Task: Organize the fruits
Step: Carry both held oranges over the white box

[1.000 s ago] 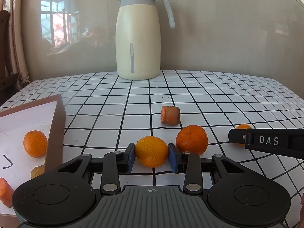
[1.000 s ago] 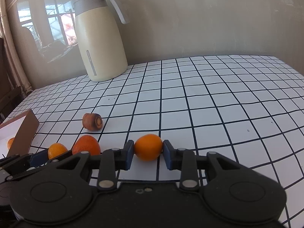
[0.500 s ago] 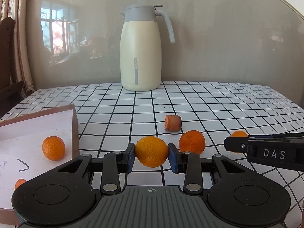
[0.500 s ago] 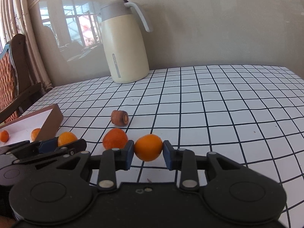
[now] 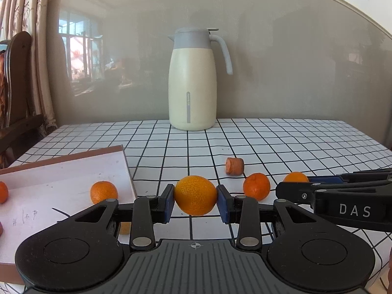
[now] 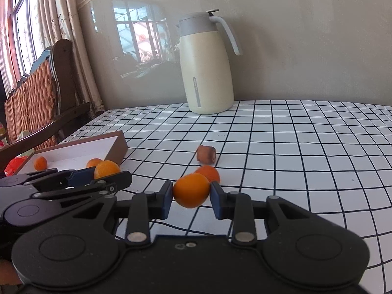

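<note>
In the left wrist view, an orange point(image 5: 195, 195) is clamped between the blue pads of the left gripper point(image 5: 195, 203), which is held above the checked tablecloth point(image 5: 281, 144). To the left, a shallow brown box point(image 5: 126, 161) with a white floor is seen; a small orange point(image 5: 104, 192) lies inside it near its right wall, and another point(image 5: 3, 192) is cut off at the picture's edge. On the cloth, a carrot stub point(image 5: 234, 165) and a loose orange point(image 5: 256, 186) are seen just beyond the gripper. At the right, the right gripper point(image 5: 297, 183) reaches in, with a third orange point(image 5: 295, 177) gripped at its tip. A cream jug point(image 5: 192, 80) stands at the back by the wall.

In the right wrist view, the right gripper point(image 6: 191, 197) is closed on its orange point(image 6: 191, 190), clear of the cloth. The loose orange point(image 6: 208, 173) is partly hidden behind it, with the carrot stub point(image 6: 206, 154) farther back. At the left, the left gripper point(image 6: 107, 174) is seen holding its orange point(image 6: 106, 169) near the box point(image 6: 117, 147), in which two small oranges lie. A wicker chair point(image 6: 31, 105) stands beyond the table.
</note>
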Tool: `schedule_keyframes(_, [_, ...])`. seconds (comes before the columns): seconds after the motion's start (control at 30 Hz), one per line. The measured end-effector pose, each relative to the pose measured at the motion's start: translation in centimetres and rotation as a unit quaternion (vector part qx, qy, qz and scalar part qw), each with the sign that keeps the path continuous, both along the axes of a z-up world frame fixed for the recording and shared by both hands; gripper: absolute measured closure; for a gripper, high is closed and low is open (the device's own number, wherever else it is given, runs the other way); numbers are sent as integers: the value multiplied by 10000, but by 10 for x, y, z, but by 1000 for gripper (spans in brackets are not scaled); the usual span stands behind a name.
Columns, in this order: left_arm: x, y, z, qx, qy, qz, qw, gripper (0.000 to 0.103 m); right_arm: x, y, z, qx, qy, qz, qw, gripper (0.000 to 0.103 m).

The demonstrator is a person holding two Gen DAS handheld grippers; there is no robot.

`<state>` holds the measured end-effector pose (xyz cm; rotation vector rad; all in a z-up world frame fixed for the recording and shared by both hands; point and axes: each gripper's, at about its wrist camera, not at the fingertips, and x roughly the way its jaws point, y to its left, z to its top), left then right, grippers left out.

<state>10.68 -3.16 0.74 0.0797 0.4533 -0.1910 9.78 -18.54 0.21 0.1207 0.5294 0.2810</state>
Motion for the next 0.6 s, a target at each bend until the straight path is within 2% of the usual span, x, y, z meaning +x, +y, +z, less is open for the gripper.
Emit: schedule_keyframes(0.6, [-11, 55, 12, -99, -198, 540, 9983, 66, -6, 60, 14, 65, -258, 689, 9973, 79])
